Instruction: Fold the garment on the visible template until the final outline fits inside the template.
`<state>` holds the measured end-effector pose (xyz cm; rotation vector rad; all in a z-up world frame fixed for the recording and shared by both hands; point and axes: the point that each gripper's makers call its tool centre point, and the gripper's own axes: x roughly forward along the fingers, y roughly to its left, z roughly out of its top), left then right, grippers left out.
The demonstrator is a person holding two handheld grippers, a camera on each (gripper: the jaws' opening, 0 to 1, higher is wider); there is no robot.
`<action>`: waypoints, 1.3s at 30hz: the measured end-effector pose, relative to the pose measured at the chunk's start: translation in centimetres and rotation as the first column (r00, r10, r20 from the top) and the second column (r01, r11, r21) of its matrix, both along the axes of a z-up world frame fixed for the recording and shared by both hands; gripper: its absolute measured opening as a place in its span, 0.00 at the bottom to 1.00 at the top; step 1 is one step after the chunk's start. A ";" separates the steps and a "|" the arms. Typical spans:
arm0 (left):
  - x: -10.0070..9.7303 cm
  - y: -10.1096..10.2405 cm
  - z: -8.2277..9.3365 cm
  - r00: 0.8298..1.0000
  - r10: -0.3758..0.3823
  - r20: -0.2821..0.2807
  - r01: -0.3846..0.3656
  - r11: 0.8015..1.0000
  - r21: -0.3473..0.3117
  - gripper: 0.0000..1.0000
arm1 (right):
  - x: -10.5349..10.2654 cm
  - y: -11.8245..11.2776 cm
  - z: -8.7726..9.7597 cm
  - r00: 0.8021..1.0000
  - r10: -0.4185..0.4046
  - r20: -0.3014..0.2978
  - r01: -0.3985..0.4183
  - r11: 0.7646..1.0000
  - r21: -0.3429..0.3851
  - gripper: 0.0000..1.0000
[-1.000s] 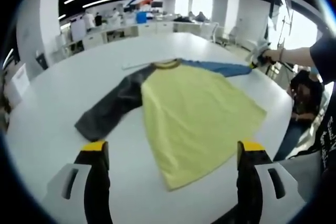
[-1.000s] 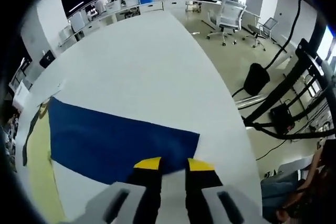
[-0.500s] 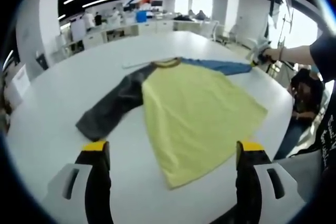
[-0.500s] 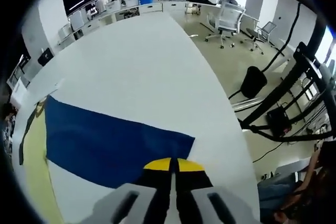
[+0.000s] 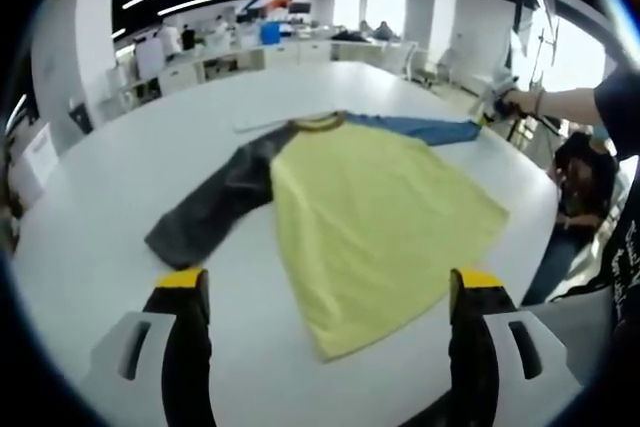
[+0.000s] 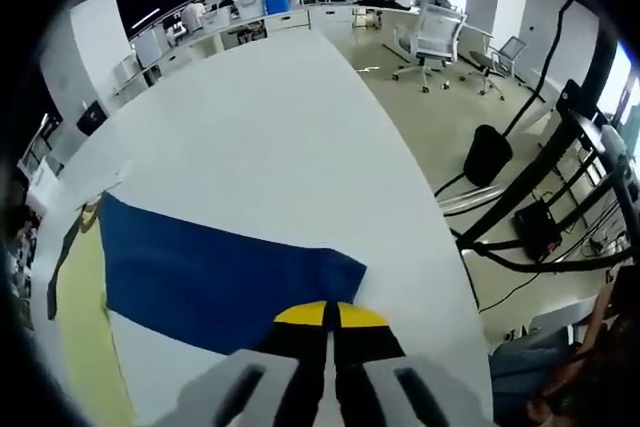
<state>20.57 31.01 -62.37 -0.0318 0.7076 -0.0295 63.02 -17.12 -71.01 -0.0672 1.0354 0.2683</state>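
No writing, label, brand, number or sign can be read in either view — nothing legible shows.
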 end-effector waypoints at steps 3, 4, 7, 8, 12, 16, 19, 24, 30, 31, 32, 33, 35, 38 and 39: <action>0.0 -0.1 0.0 1.000 -0.007 -0.005 0.007 1.000 0.001 0.98 | -0.2 0.5 0.6 1.000 0.003 -0.007 -0.002 1.000 0.024 0.00; 0.0 -0.1 0.0 1.000 -0.006 -0.003 0.006 1.000 -0.002 0.98 | -0.3 0.7 0.7 1.000 0.004 -0.008 -0.004 1.000 0.027 0.00; 0.1 -0.1 0.2 1.000 0.003 0.001 -0.003 1.000 -0.015 0.99 | -0.5 1.3 1.3 1.000 0.021 -0.005 -0.021 0.999 0.033 0.00; 0.1 0.0 0.3 1.000 0.004 0.005 -0.003 1.000 -0.014 0.99 | -0.6 1.6 1.5 1.000 0.029 -0.004 -0.029 0.999 0.037 0.00; 0.2 -0.1 0.5 1.000 0.002 0.011 -0.002 1.000 -0.017 0.99 | -1.0 2.7 2.2 0.998 0.058 -0.003 -0.058 0.997 0.042 0.00; 0.0 -0.1 0.5 1.000 0.003 0.012 -0.003 1.000 -0.020 0.99 | -1.3 3.6 2.8 0.997 0.074 -0.003 -0.074 0.996 0.048 0.00; -0.1 -0.1 0.6 1.000 0.003 0.016 -0.003 1.000 -0.023 0.99 | -1.4 4.5 3.4 0.996 0.093 0.004 -0.093 0.994 0.052 0.00; -0.4 -0.1 0.8 1.000 0.003 0.025 -0.002 1.000 -0.025 0.99 | -2.2 6.2 4.6 0.993 0.114 0.015 -0.115 0.991 0.069 0.00; -0.7 0.0 0.9 1.000 0.006 0.029 -0.005 1.000 -0.028 0.99 | -3.9 9.1 5.9 0.990 0.141 0.018 -0.142 0.984 0.104 0.00; -0.7 0.0 0.9 1.000 0.006 0.030 -0.005 1.000 -0.028 0.99 | -4.1 9.5 6.1 0.990 0.142 0.016 -0.143 0.983 0.115 0.00; -0.8 -0.1 0.9 0.999 0.001 0.032 0.000 1.000 -0.027 0.99 | -4.1 9.9 6.3 0.989 0.144 0.017 -0.145 0.981 0.128 0.00; -0.8 -0.2 0.9 0.999 -0.007 0.032 0.008 1.000 -0.024 0.99 | -4.2 10.2 6.4 0.989 0.146 0.015 -0.146 0.980 0.133 0.00; -0.9 -0.4 0.9 0.999 -0.014 0.030 0.015 1.000 -0.020 0.99 | -4.3 10.7 6.6 0.988 0.154 0.013 -0.155 0.979 0.131 0.00; -0.8 -0.5 1.1 0.999 -0.014 0.040 0.015 0.999 -0.029 0.99 | -4.5 11.5 7.0 0.986 0.166 0.014 -0.167 0.977 0.134 0.00; -0.9 -0.5 1.2 0.999 -0.014 0.044 0.015 0.999 -0.029 0.99 | -4.6 11.9 7.1 0.985 0.174 0.015 -0.174 0.975 0.136 0.00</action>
